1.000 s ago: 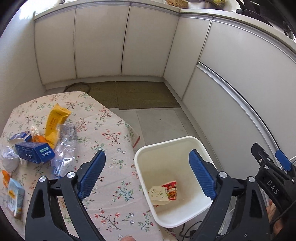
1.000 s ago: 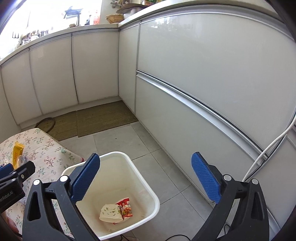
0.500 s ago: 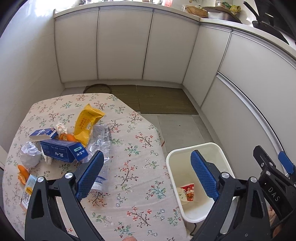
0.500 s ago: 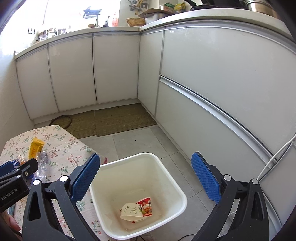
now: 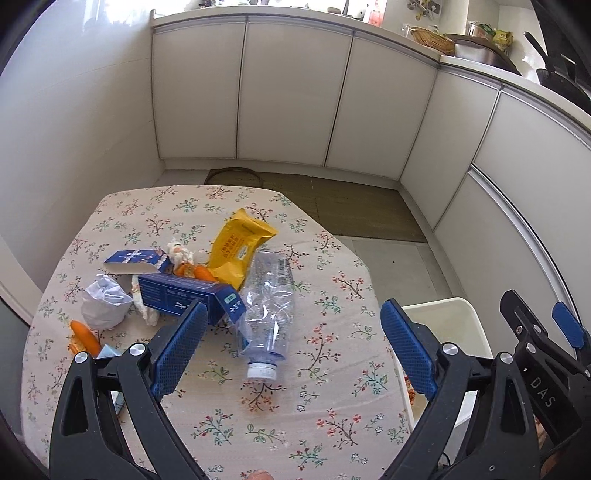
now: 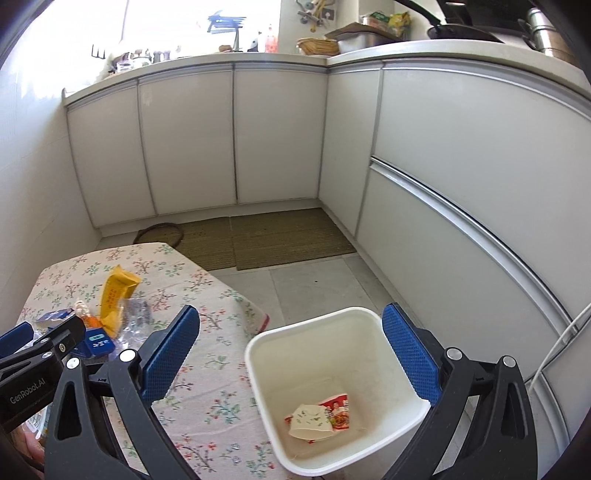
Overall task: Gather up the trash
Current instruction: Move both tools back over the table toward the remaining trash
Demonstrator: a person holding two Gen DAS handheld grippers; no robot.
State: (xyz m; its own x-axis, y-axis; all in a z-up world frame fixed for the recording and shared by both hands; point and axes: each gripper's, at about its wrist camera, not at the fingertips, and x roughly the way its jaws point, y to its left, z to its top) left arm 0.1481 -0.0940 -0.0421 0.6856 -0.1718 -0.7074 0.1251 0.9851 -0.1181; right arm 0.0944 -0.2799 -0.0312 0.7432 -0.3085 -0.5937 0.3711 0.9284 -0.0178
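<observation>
Right now I hold my left gripper [image 5: 291,345] wide apart above the crushed bottle [image 5: 267,306] lying on the table [image 5: 332,413], my right gripper [image 6: 291,354] equally spread, empty, over the white bin [image 6: 258,354].

White cabinets [image 6: 236,136] w/ metal trim wrap the corner, top half of frame. Woven mat [image 6: 288,236] on grey tile floor [image 6: 317,284], centre. Bright window [image 6: 199,22] upper left; cluttered countertop [image 6: 424,48] top right.

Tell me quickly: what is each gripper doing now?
Left gripper: open, holding nothing.
Right gripper: open, holding nothing.
</observation>
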